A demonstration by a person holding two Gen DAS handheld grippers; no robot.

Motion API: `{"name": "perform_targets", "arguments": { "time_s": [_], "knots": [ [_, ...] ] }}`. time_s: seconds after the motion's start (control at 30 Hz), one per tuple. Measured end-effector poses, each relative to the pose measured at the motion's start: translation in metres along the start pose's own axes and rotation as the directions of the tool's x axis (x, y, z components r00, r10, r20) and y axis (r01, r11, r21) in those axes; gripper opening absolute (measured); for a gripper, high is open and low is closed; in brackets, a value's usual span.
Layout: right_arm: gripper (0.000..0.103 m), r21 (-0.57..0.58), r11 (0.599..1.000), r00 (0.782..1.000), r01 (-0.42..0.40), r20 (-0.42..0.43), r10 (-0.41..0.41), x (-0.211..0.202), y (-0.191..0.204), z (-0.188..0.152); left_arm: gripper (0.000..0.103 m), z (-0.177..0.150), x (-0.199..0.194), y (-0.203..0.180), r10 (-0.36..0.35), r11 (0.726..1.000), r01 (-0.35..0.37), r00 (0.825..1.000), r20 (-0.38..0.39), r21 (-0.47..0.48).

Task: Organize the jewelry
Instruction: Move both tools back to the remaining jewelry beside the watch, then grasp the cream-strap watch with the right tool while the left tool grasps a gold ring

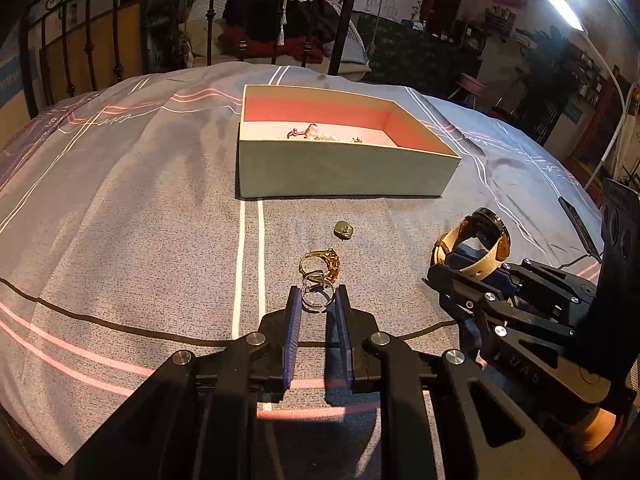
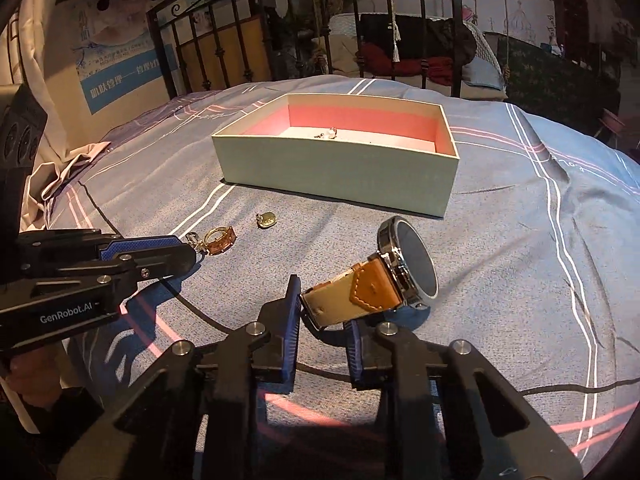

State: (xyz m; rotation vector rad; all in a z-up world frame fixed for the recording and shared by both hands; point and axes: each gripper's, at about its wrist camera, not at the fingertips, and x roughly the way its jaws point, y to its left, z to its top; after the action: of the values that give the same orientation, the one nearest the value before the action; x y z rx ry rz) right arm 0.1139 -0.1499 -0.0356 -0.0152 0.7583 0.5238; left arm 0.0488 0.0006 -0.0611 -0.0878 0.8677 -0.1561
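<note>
Tan leather strap of a wristwatch (image 2: 394,276) clamped between the blue pads of the right claw (image 2: 326,312), its round dark dial tilted up above the grey striped bedspread (image 1: 120,208). Left claw (image 1: 317,300) nearly closed, its pads pinching a thin silver ring (image 1: 318,298) that lies against a larger gold ring (image 1: 322,264) on the bedspread. Small pale-green pendant (image 1: 344,231) lying alone between the rings and the box. Open pale-green cardboard box (image 1: 344,176) with pink lining, farther up the bed, holding pearl pieces (image 1: 320,134) and small gold items. Black iron bedframe (image 1: 116,40) behind
</note>
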Motion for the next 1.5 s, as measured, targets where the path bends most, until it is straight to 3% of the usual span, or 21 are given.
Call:
{"name": "perform_targets", "arguments": {
  "time_s": [0.33,0.43,0.6,0.7,0.77,0.83,0.9,0.97,1.23,1.37,1.5],
  "knots": [
    [0.016,0.032,0.999,0.999,-0.015,0.031,0.014,-0.007,-0.003,-0.003,0.017,0.001,0.001,-0.006,-0.005,1.000,0.005,1.000,-0.003,0.013],
    [0.008,0.033,0.999,0.999,-0.020,0.048,0.019,-0.011,-0.004,-0.002,0.017,0.002,0.002,-0.007,-0.004,1.000,0.004,1.000,-0.005,0.017],
    [0.008,0.060,0.997,0.998,-0.051,0.033,0.049,-0.010,-0.009,0.000,0.017,0.002,0.003,-0.009,-0.003,1.000,0.004,1.000,-0.008,0.025],
    [0.015,0.063,0.997,0.998,-0.051,0.030,0.050,-0.008,-0.008,-0.002,0.017,0.002,0.003,-0.009,-0.004,1.000,0.004,1.000,-0.008,0.025],
    [0.047,0.057,0.998,0.999,-0.033,0.035,0.031,-0.008,-0.006,-0.001,0.017,0.002,0.004,-0.009,-0.003,1.000,0.004,1.000,-0.009,0.025],
    [0.056,0.052,0.998,0.999,-0.020,0.051,0.017,-0.009,-0.005,0.001,0.017,0.002,0.003,-0.009,-0.004,1.000,0.004,1.000,-0.008,0.025],
    [0.056,0.054,0.999,1.000,0.002,0.030,-0.004,-0.005,-0.005,0.005,0.017,0.001,0.004,-0.010,-0.004,1.000,0.005,1.000,-0.010,0.023],
    [0.044,0.067,0.998,1.000,0.014,0.019,-0.016,-0.001,-0.008,0.008,0.017,0.001,0.004,-0.010,-0.005,1.000,0.006,1.000,-0.010,0.025],
    [0.043,0.143,0.989,0.996,-0.047,0.080,0.036,-0.019,-0.016,0.021,0.017,0.001,0.004,-0.010,-0.007,1.000,0.007,1.000,-0.008,0.028],
    [0.043,0.148,0.989,0.990,0.006,0.136,-0.026,-0.044,-0.035,0.019,0.017,0.002,0.003,-0.010,-0.011,1.000,0.011,1.000,-0.003,0.026],
    [0.046,0.141,0.985,0.990,0.097,0.091,-0.110,-0.042,-0.065,0.023,0.017,0.004,0.001,-0.011,-0.015,1.000,0.015,1.000,0.004,0.026]
  ]
}}
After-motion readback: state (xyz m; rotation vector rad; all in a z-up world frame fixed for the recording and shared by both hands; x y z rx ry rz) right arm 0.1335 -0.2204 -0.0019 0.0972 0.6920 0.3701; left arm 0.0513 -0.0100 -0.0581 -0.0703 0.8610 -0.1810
